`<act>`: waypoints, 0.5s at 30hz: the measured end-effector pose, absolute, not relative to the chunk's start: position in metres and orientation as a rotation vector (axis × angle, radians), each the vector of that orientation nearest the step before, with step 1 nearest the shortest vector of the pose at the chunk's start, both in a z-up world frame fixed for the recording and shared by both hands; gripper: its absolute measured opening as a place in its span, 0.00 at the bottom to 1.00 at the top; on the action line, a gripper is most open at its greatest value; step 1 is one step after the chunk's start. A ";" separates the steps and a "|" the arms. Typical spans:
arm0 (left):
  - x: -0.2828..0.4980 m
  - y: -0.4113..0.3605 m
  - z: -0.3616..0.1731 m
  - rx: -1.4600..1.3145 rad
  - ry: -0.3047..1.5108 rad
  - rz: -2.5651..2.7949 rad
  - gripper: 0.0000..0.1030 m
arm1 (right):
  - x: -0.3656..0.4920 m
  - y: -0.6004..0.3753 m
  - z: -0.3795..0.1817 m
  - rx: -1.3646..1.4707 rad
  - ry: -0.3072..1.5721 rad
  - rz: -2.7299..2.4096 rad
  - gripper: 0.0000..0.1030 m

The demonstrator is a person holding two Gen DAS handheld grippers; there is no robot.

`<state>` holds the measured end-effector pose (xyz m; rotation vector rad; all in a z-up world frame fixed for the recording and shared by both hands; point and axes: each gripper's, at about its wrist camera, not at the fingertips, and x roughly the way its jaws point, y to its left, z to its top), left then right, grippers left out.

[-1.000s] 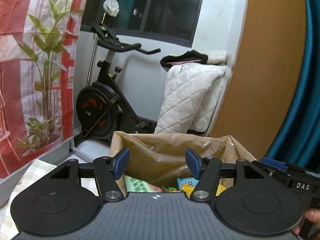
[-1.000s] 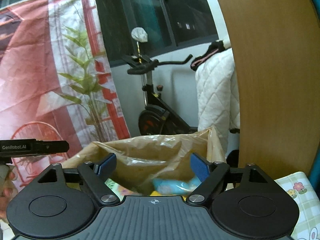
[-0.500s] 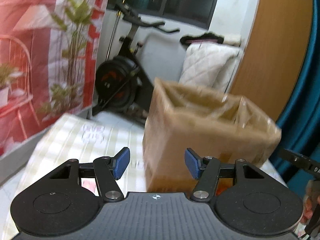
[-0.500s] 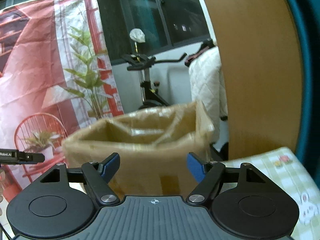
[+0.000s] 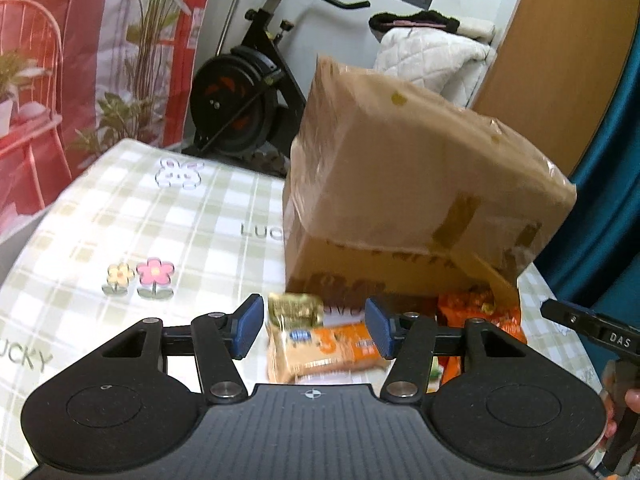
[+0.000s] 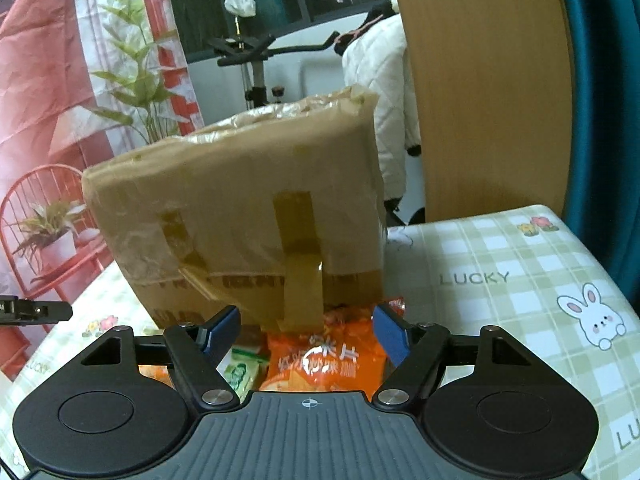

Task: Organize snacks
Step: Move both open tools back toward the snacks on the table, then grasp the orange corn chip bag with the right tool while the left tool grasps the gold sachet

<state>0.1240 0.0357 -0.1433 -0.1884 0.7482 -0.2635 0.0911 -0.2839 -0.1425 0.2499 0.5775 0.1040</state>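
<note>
1. My left gripper (image 5: 314,330) has its jaws apart, holding nothing; my right gripper (image 6: 306,334) likewise.
2. Between my left jaws lie two packets: one gold packet (image 5: 295,309), one orange snack bar (image 5: 324,348), lettering blurred.
3. Centre frame, one taped cardboard box (image 6: 240,208) tilts over an orange bag (image 6: 328,364) with white characters.
4. The checked tablecloth (image 6: 500,280) reads "LUCKY".

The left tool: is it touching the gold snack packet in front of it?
Apart. In the left wrist view the left tool is open, and the gold snack packet lies between its blue pads with tablecloth visible at each side.
</note>
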 end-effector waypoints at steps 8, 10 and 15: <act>0.115 0.035 -0.162 -0.196 0.802 -0.249 0.55 | 0.099 -0.277 -0.156 0.263 0.627 0.101 0.69; 0.113 0.034 -0.165 -0.194 0.808 -0.248 0.55 | 0.100 -0.278 -0.160 0.274 0.637 0.094 0.69; 0.110 0.031 -0.168 -0.200 0.815 -0.246 0.55 | 0.109 -0.284 -0.169 0.278 0.673 0.061 0.72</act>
